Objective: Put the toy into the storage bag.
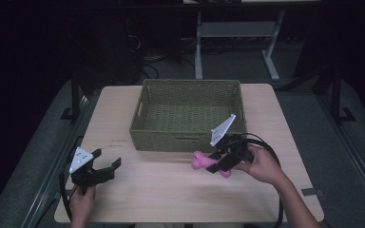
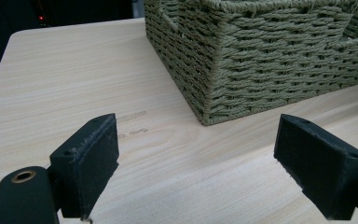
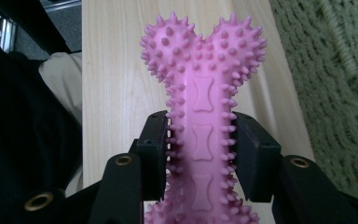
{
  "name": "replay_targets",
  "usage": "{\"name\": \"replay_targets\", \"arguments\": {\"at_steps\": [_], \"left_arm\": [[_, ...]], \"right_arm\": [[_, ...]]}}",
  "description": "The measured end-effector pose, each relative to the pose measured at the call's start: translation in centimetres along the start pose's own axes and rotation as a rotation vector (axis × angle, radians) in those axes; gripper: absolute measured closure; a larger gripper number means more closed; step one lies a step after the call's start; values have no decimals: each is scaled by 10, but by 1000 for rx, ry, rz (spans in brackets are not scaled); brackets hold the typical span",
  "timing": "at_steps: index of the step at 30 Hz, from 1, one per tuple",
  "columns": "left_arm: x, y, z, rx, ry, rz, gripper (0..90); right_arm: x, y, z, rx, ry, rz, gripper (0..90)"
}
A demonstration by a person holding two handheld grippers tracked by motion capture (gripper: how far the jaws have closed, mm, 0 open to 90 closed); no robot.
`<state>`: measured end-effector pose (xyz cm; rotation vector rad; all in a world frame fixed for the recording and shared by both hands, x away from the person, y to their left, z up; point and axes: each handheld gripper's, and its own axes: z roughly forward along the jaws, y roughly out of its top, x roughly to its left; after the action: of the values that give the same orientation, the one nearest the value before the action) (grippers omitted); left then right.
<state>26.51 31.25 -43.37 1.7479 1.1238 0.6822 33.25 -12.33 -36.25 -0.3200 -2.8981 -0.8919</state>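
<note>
While the room is lying dark around it, a pale wood table [image 1: 171, 190] is carrying a green basket [image 1: 188, 114].

High view: the right gripper [image 1: 217, 163] is pinching a pink bone [image 1: 200, 161] before the basket; grey floor is surrounding the table. Left gripper view: the left gripper [image 2: 196, 163] is hovering, jaws spread, over bare woodgrain. Right gripper view: pads [image 3: 154, 149] are squeezing the bone's shaft.

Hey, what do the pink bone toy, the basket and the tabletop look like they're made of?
Bone toy: likely soft rubber or flexible plastic, matte pink, going by its moulded spikes and embossed bone shapes.
Basket: woven cord or paper rope, olive green, dull; twisted strands show in the weave.
Tabletop: pale wood-grain surface, smooth; probably laminate, though real wood can't be ruled out.
</note>
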Motion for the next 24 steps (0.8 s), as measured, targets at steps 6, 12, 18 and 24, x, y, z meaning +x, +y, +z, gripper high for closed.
{"name": "replay_targets", "arguments": {"at_steps": [6,12,18,24], "left_arm": [[1,0,2,5,4,-4,133],[2,0,3,8,7,2,133],[1,1,3,4,1,-1,133],[0,0,2,3,-2,-3,133]], "right_arm": [[-8,9,-10,-6,10,-2,578],[-17,17,-18,-4,5,-7,577],[-24,25,-24,1,-17,-9,578],[-26,32,-30,21,-40,-15,578]]}}
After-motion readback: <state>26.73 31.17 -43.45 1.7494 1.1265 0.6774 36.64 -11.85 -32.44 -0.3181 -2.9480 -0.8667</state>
